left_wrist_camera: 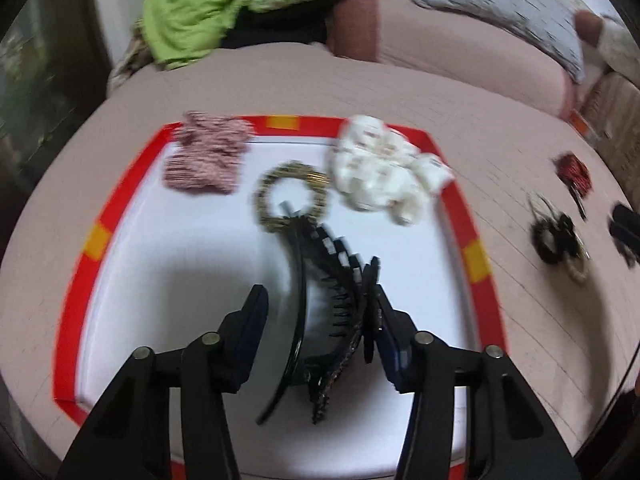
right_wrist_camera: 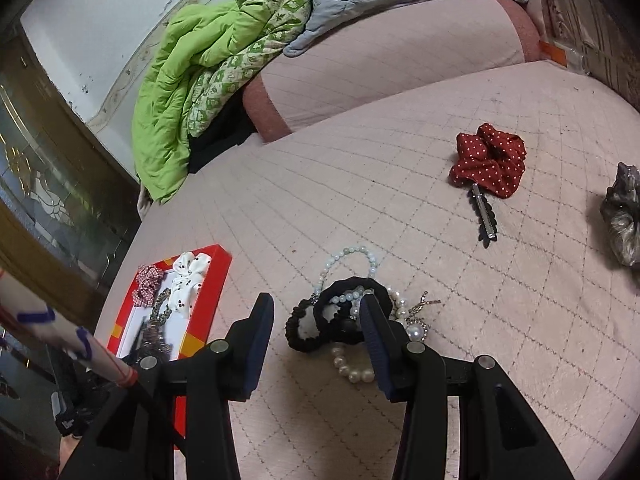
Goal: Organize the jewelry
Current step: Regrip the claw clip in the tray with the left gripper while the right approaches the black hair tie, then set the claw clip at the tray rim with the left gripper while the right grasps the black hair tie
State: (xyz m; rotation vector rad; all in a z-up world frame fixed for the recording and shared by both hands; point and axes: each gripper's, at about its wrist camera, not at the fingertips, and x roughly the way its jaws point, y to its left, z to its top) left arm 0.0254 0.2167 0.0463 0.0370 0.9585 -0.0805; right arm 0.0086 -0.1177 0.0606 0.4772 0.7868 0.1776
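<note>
A red-rimmed white tray [left_wrist_camera: 452, 196] lies on the pink bed; it also shows in the right wrist view [right_wrist_camera: 218, 276]. In it lie a red checked scrunchie [left_wrist_camera: 206, 158], a white scrunchie [left_wrist_camera: 384, 168] and a gold bead bracelet [left_wrist_camera: 292, 196]. My left gripper [left_wrist_camera: 318, 296] is open over the tray, with a black hair claw clip [left_wrist_camera: 320, 312] between its fingers, touching the right finger. My right gripper [right_wrist_camera: 316, 312] is open and empty above a pile of black hair ties [right_wrist_camera: 332, 320] and pearl bracelets [right_wrist_camera: 352, 368].
A red dotted scrunchie [right_wrist_camera: 490, 158] with a black hair clip [right_wrist_camera: 484, 216] lies further right, and a grey scrunchie [right_wrist_camera: 624, 216] at the right edge. A green quilt [right_wrist_camera: 200, 80] and pillows lie at the bed's head. A wooden cabinet stands at the left.
</note>
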